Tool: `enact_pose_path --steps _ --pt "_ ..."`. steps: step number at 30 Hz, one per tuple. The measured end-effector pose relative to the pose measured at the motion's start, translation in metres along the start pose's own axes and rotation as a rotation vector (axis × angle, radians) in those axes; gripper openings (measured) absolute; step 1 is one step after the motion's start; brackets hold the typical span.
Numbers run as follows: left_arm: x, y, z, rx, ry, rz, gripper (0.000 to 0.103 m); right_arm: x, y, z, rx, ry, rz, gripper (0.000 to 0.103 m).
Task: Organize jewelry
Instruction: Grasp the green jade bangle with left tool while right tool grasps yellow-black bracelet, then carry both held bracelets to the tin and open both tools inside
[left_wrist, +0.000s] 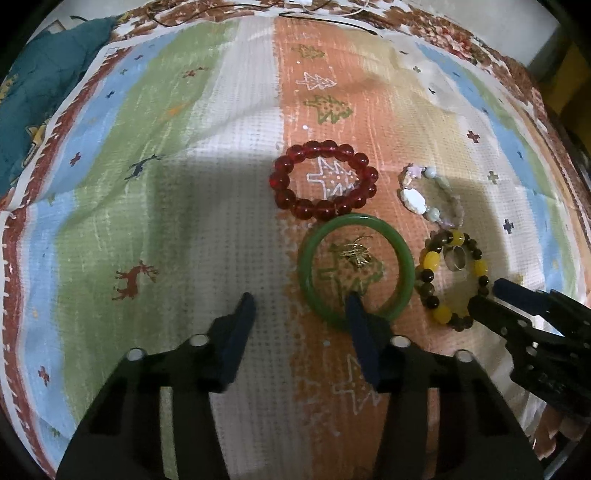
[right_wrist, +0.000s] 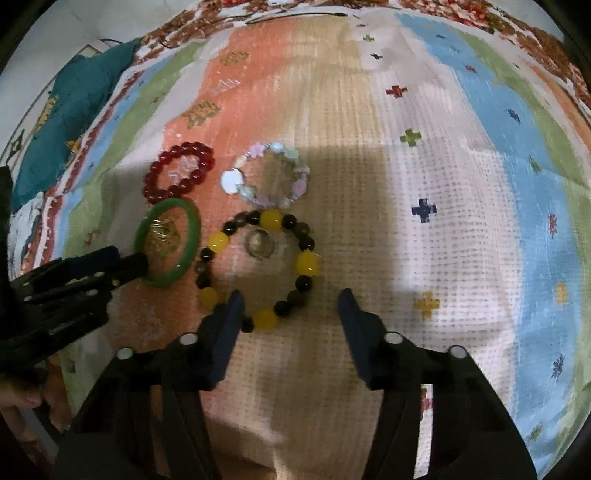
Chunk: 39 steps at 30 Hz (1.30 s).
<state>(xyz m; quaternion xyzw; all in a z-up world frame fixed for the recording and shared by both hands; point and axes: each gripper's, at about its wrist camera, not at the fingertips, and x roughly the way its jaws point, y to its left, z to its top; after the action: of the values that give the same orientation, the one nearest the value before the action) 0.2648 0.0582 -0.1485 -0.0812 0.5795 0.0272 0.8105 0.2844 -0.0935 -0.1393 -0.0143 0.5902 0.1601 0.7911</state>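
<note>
Striped cloth (left_wrist: 221, 184), ring (right_wrist: 259, 243) w/in yellow bracelet (right_wrist: 258, 269), both tongs (left_wrist: 301, 310) (right_wrist: 291, 308) agape.

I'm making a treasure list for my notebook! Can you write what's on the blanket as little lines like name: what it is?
surface: patterned blanket with trees and deer
red bead bracelet: lies flat, farthest from the grippers
green bangle: flat, thin gold piece inside it
pastel bracelet: flat, beside the red one
yellow and brown bead bracelet: flat, silver ring inside it
left gripper: open, holding nothing, one finger over the bangle's near rim
right gripper: open, holding nothing, at the yellow bracelet's near edge
</note>
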Motion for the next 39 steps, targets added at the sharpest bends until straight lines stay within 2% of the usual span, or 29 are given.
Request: enact_pose_path --steps 1,2,3,5,8,13,26,39 --pt "0.000 0.000 0.000 0.001 0.005 0.001 0.029 0.000 0.000 0.000 -0.002 -0.001 0.002 0.046" --pt "0.001 0.000 0.000 0.004 0.013 0.002 0.024 0.000 -0.001 0.000 -0.001 -0.001 0.004 0.044" --pt "0.002 -0.001 -0.001 0.009 0.015 0.005 0.023 0.001 -0.002 0.000 0.001 0.000 0.003 0.041" --pt "0.003 -0.001 -0.002 0.019 0.015 0.020 0.017 0.001 -0.004 -0.001 0.003 0.004 -0.005 0.029" --pt "0.004 0.000 -0.002 0.024 0.018 0.030 0.010 0.002 -0.006 -0.002 0.002 0.014 -0.005 0.016" --pt "-0.002 0.003 -0.001 0.017 0.021 0.008 0.006 -0.006 -0.004 -0.002 -0.019 -0.003 0.000 0.011" --pt "-0.041 -0.005 -0.006 0.045 -0.061 -0.020 0.007 -0.037 0.012 -0.002 -0.090 -0.069 0.024 0.011" --pt "-0.083 -0.014 -0.017 0.052 -0.152 -0.045 0.007 -0.083 0.034 -0.014 -0.184 -0.174 0.043 0.011"
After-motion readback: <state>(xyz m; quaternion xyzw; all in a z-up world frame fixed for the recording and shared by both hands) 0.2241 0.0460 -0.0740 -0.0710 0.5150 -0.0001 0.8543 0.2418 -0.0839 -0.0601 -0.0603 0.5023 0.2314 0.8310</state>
